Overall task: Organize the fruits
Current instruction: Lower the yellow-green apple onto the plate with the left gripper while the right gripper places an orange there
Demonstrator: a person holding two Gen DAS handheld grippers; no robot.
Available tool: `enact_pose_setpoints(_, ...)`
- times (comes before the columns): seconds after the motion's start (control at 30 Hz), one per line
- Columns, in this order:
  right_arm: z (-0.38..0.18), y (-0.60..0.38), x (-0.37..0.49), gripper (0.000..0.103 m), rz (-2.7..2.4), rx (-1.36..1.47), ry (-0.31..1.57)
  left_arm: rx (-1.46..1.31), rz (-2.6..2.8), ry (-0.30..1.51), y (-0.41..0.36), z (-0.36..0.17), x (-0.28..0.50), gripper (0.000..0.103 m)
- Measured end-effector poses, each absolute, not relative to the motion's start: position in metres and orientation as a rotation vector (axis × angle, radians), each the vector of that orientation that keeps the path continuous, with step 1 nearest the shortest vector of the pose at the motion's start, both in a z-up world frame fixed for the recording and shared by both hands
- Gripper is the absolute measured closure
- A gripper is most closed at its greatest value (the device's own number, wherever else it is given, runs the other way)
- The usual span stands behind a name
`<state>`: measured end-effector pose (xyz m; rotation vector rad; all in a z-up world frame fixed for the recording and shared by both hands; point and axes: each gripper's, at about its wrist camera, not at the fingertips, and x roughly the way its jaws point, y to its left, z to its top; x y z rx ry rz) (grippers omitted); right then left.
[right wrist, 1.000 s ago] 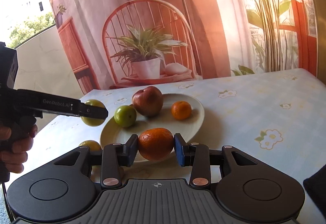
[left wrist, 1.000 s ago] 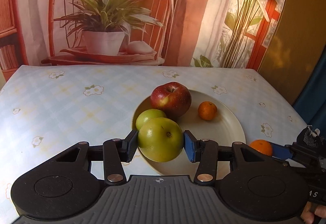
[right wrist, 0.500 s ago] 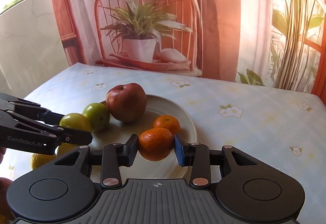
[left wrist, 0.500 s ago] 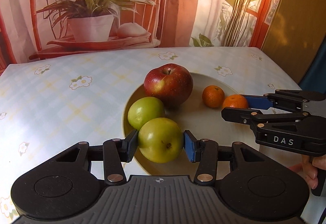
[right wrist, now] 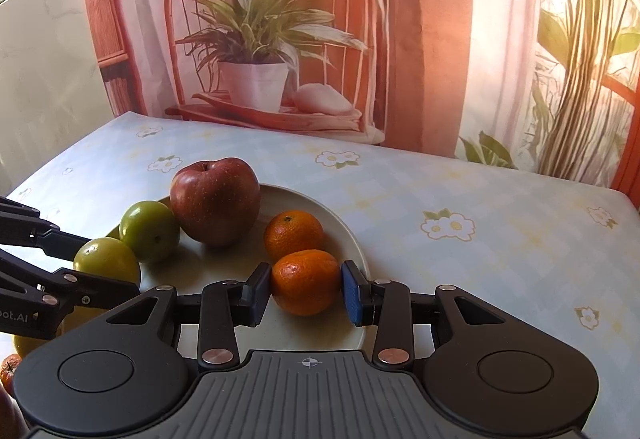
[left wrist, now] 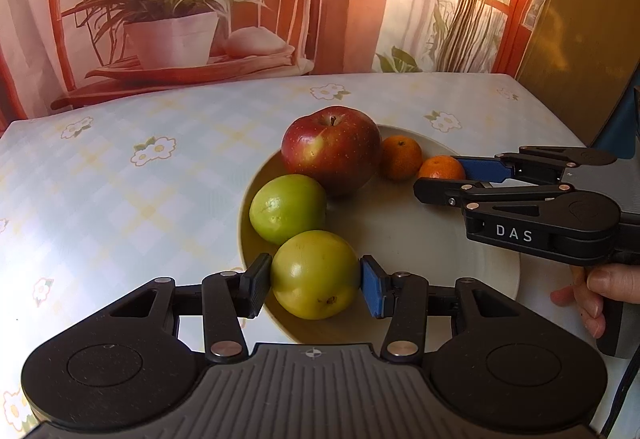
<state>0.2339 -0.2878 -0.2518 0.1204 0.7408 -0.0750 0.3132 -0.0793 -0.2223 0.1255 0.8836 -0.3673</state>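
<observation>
Both fruits moved over plate (left wrist: 460, 251), each clamped between tool pads.

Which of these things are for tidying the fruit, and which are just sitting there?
For the job:
- plate
- red apple
- loose green fruit
- green fruit in the left tool
- loose orange
- orange in the right tool

Just there:
- flowered tablecloth
- backdrop picture of a potted plant
- small fruits at the table's near left edge, not yet on the plate
</observation>
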Motion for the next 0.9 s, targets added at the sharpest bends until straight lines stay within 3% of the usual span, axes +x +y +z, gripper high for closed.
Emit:
enact_pose_setpoints(0.3,-0.255,-0.288,0.244,0.067,-0.065,0.132,0.718,0.156,-0.373,0.88,-0.084,-0.225,0.312,0.053)
enact_pose_setpoints(0.5,-0.247,-0.287,0.233,0.053,-0.068,0.138,0.695,0.142,-0.382,0.892,-0.082,-0.224,0.316,0.053)
enact_pose_setpoints(0.9,-0.216,-0.286,0.191,0.053,-0.108,0.17,0.624,0.106,-0.356,0.792,-0.067,-0.193,0.298,0.053)
